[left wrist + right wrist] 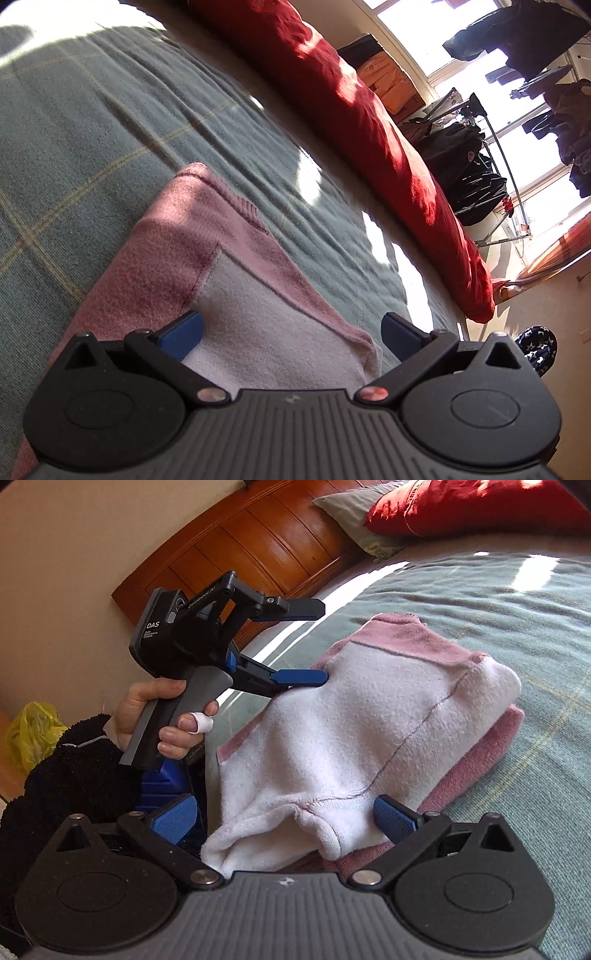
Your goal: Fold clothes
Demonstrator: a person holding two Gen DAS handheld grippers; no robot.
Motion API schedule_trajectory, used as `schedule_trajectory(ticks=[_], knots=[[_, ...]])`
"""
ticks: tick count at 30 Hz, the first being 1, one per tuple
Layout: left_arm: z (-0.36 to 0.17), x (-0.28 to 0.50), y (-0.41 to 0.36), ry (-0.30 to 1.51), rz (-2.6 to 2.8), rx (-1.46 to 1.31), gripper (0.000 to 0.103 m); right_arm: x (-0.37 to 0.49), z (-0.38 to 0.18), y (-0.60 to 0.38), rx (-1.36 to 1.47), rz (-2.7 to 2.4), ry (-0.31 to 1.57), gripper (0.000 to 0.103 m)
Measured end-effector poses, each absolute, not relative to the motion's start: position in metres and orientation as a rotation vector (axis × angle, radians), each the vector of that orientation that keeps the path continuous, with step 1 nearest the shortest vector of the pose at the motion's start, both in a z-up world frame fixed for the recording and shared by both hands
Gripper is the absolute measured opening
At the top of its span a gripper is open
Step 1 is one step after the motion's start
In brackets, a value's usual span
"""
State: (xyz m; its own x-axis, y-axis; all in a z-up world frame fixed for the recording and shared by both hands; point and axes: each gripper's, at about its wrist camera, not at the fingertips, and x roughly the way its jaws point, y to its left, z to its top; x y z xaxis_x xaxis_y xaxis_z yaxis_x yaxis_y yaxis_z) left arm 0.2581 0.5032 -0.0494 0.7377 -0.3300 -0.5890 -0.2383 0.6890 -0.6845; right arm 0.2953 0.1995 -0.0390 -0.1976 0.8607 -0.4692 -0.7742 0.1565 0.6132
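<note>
A pink sweatshirt [369, 716], turned so its pale fleece lining faces up, lies in a folded bundle on the green checked blanket [498, 602] near the bed's edge, a pink layer showing beneath the white one. The left gripper [314, 642] sits at the bundle's far side with its jaws spread wide, the lower blue finger [299, 676] touching the white fleece and the upper one well above it; it grips nothing, and this looks like a pose for pressing or steadying the fold. A hand [155, 716] grips its handle. The right gripper [284, 812] is also wide open, its fingers straddling the near cuff-like end of the bundle without closing on it, probably lining up for the next grasp.

Beyond lie a red pillow [369, 122] and a grey one against the wooden headboard [258, 550]. A black fleecy garment [66, 782] crowds the right gripper's left side and could snag a finger. A yellow bag [29, 731] sits on the floor, well apart
</note>
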Motion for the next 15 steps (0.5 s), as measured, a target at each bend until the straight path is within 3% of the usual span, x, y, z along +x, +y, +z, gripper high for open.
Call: schedule_trajectory(ticks=[7,15], knots=[[-0.028,0.226,0.485,0.792,-0.086,-0.769,0.102,0.237,-0.002,0.215,-0.034,1.671,0.737,0.103],[-0.055,0.176,0.496,0.843,-0.059,-0.807,0.102,0.213,-0.038,0.236,-0.226,1.727,0.797,0.103]])
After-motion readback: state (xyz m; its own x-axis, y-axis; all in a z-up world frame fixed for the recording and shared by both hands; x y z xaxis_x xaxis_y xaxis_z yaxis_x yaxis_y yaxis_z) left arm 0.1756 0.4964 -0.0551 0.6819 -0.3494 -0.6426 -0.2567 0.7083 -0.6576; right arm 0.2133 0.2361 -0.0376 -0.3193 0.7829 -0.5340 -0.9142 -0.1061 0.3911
